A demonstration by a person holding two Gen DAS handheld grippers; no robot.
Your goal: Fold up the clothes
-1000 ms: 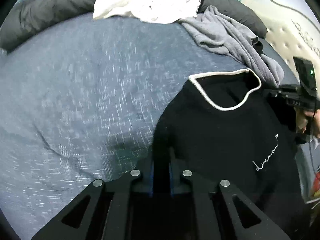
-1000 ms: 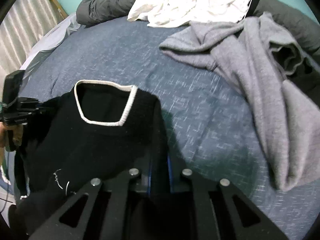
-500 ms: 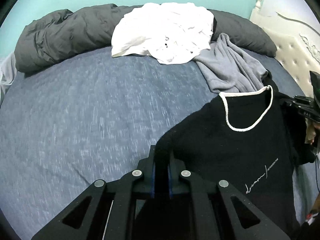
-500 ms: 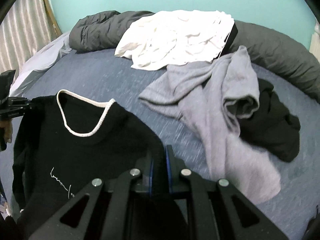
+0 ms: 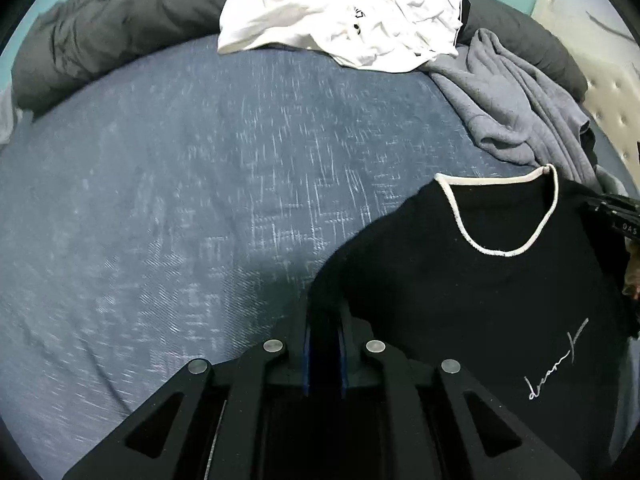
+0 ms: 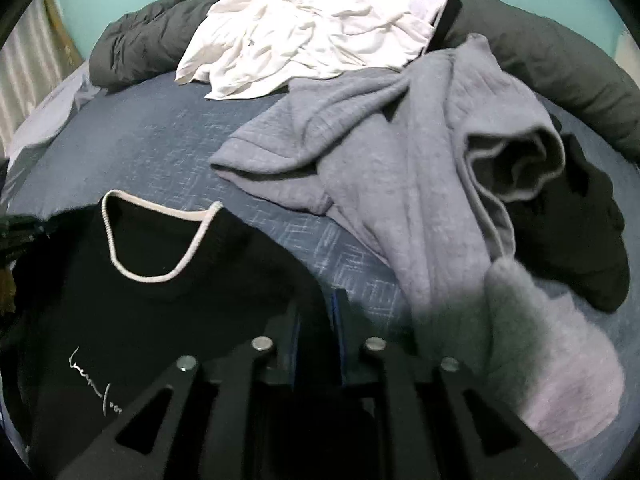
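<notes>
A black sweater (image 5: 480, 300) with a white-trimmed collar and white script on the chest hangs spread between my two grippers over the blue bed sheet (image 5: 200, 200). My left gripper (image 5: 322, 320) pinches one shoulder; its jaws are opening, with black fabric still filling the gap. In the right wrist view the same sweater (image 6: 160, 312) runs into my right gripper (image 6: 316, 320), whose jaws are also opening with the other shoulder between the blue pads. Each gripper shows at the edge of the other's view, the right one (image 5: 616, 216) and the left one (image 6: 20, 228).
A crumpled grey sweatshirt (image 6: 400, 140) lies just beyond the right gripper, with a black garment (image 6: 580, 240) under its far side. A white garment (image 5: 340, 12) rests on a dark grey duvet (image 5: 100, 40) at the back. A tufted headboard (image 5: 612, 92) stands at the right.
Both grippers have moved across the bed with the black sweater stretched between them, and it now hangs lower and closer to the sheet. The gap between the right gripper's pads looks wider.
</notes>
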